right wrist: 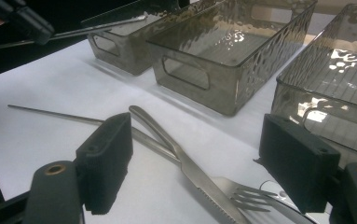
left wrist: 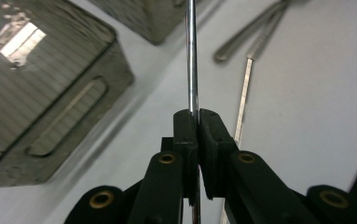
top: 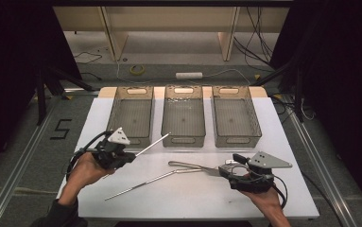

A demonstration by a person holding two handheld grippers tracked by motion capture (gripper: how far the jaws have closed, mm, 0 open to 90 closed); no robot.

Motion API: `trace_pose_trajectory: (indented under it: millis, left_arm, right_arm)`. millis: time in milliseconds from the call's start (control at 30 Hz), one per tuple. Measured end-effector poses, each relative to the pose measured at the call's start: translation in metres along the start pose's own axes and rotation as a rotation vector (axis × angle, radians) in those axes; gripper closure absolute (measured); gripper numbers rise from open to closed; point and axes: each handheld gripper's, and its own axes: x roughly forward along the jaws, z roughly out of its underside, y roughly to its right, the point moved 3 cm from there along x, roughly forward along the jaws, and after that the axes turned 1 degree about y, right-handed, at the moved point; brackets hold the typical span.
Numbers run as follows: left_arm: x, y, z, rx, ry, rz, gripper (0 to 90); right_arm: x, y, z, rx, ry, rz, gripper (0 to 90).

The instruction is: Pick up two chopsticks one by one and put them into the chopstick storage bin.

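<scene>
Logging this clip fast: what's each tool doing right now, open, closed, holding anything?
Left tool: closed on a thin metal rod.
Right tool: open, holding nothing, above a knife and fork.

In the left gripper view, the thin metal rod [left wrist: 192, 56] runs off the top edge, its lower part hidden between the closed black jaws. The nearest smoky plastic bin [left wrist: 50, 93] is blurred and cut off at the left. In the right gripper view, the fork [right wrist: 250, 198] handle leaves the bottom edge.
</scene>
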Motion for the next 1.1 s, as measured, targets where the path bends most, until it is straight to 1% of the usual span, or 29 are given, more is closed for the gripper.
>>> trace_pose_trajectory:
  millis: [67,200,267,300,367,433,467,533,633,767,833,1033,1100]
  left_arm:
    - [0.001,-0.008,0.000,-0.021,0.013,-0.023,85.8]
    - [0.001,-0.020,-0.004,-0.068,0.029,-0.047,85.7]
    - [0.001,-0.026,-0.007,-0.079,0.033,-0.073,85.7]
    - [0.000,-0.028,-0.009,-0.079,0.038,-0.077,85.7]
    - [-0.002,-0.033,-0.013,-0.098,0.059,-0.084,85.7]
    - [-0.003,-0.038,-0.017,-0.109,0.075,-0.105,85.7]
    - [-0.004,-0.041,-0.019,-0.113,0.078,-0.109,85.7]
    - [-0.004,-0.047,-0.022,-0.132,0.098,-0.119,85.7]
    - [0.000,-0.052,-0.027,-0.142,0.094,-0.141,85.7]
    - [0.005,-0.061,-0.032,-0.168,0.108,-0.153,85.7]
    - [0.006,-0.066,-0.036,-0.171,0.108,-0.168,85.7]
    - [0.010,-0.084,-0.047,-0.198,0.119,-0.207,85.7]
    - [0.011,-0.091,-0.050,-0.212,0.131,-0.220,85.7]
  right_arm:
    - [0.000,0.000,0.000,0.004,0.006,-0.001,26.7]
    - [0.000,0.001,0.000,0.006,0.009,-0.001,26.2]
    - [0.000,0.001,0.000,0.005,0.010,0.002,25.8]
    - [0.000,0.001,0.000,0.005,0.008,0.001,25.6]
    - [0.000,0.001,0.000,0.006,0.010,0.001,25.3]
    - [-0.001,0.001,0.000,0.008,0.015,0.000,25.2]
    - [-0.001,0.001,0.000,0.009,0.015,-0.001,24.9]
    - [-0.001,0.002,0.000,0.010,0.014,-0.001,24.5]
    - [-0.001,0.001,0.000,0.012,0.018,-0.006,24.5]
    - [-0.001,0.001,0.000,0.013,0.017,-0.006,24.5]
    - [-0.001,0.001,0.000,0.012,0.016,-0.006,24.5]
    - [-0.001,0.002,0.000,0.014,0.014,-0.006,24.5]
    - [-0.001,0.002,0.000,0.016,0.020,-0.007,24.6]
